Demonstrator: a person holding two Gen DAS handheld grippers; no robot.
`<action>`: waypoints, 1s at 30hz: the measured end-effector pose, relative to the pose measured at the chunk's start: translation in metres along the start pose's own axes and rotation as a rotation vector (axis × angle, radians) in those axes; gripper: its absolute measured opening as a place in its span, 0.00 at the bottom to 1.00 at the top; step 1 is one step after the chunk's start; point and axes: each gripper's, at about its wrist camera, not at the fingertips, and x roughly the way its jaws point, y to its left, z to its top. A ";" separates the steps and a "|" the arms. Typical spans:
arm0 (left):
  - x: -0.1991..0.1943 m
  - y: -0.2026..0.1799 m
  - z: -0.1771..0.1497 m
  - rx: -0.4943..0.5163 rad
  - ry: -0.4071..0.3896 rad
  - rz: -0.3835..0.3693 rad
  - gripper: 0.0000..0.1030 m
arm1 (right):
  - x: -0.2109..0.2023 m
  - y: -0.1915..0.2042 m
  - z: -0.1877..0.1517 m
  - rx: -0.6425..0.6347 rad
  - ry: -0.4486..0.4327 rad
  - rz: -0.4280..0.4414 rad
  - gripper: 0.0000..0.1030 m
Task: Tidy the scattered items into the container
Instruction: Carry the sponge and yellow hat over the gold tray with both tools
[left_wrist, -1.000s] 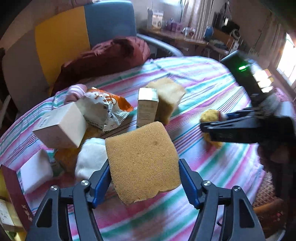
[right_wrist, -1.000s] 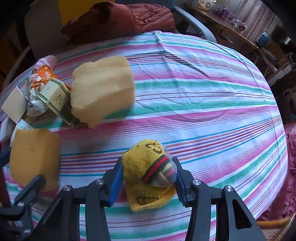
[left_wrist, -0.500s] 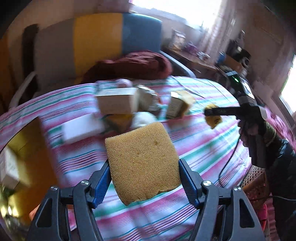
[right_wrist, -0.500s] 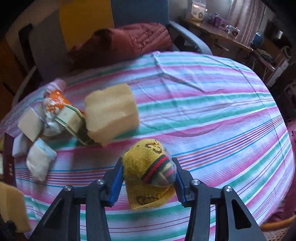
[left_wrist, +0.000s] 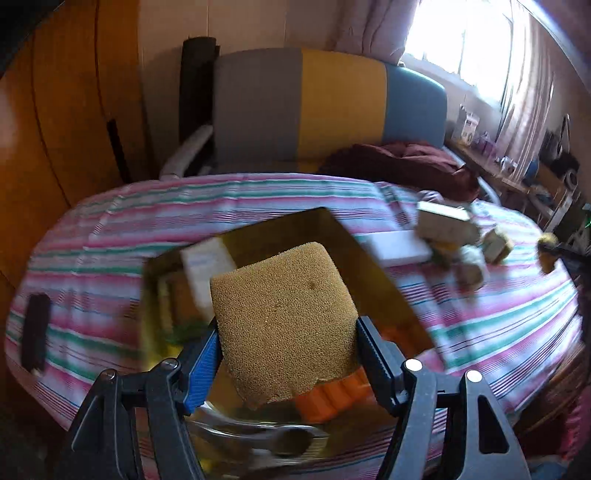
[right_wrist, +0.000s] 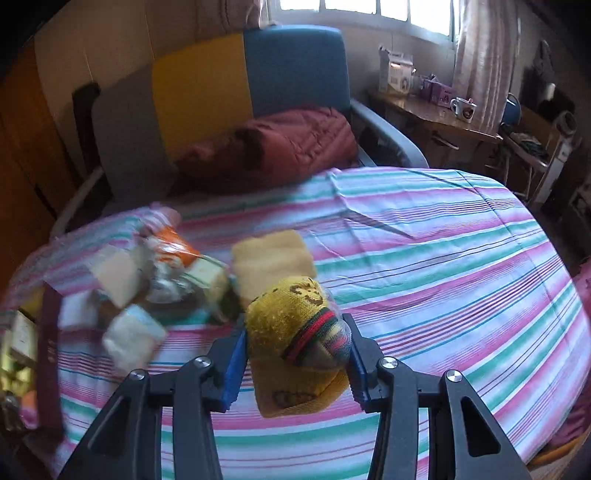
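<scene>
1. The left gripper (left_wrist: 286, 350) is closed on one brown sponge (left_wrist: 284, 321); both blue pads press its sides. The sponge hangs over the open gold container (left_wrist: 369, 258) and hides much of the inside.
2. In the container I can make out one pale box (left_wrist: 207, 269) and something orange (left_wrist: 328, 397) under the sponge. The rest inside is blurred and I cannot name it.
3. The right gripper (right_wrist: 295, 360) is closed on one yellow knitted sock (right_wrist: 295, 332) with red, green and dark stripes, held above the striped tablecloth (right_wrist: 443, 266). The sock carries a dark pattern, but it is not readable.
4. Left of the sock lies the scattered pile, blurred by motion: one yellow sponge (right_wrist: 271, 258), one orange snack bag (right_wrist: 171, 247), two boxes I can count, a beige one (right_wrist: 116, 275) and a small green-edged one (right_wrist: 207, 275), and one white packet (right_wrist: 133, 338). Other pieces are too unclear to count. No print on them can be read.
5. At the left edge of the right wrist view a dark red wall (right_wrist: 50, 350) of the container is seen, with gold marks that I cannot read.
6. Behind the table stands one chair (right_wrist: 207, 81) in grey, yellow and blue, with a dark red jacket (right_wrist: 280, 144) on the seat.
</scene>
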 end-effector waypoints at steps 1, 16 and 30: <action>0.002 0.010 -0.002 0.029 0.002 0.011 0.68 | -0.006 0.006 -0.002 -0.002 -0.012 0.010 0.46; 0.064 0.079 -0.035 0.040 0.099 0.029 0.69 | -0.069 0.202 -0.033 -0.270 -0.076 0.338 0.46; 0.051 0.095 -0.052 -0.123 0.029 -0.029 0.76 | -0.037 0.375 -0.084 -0.502 0.134 0.549 0.46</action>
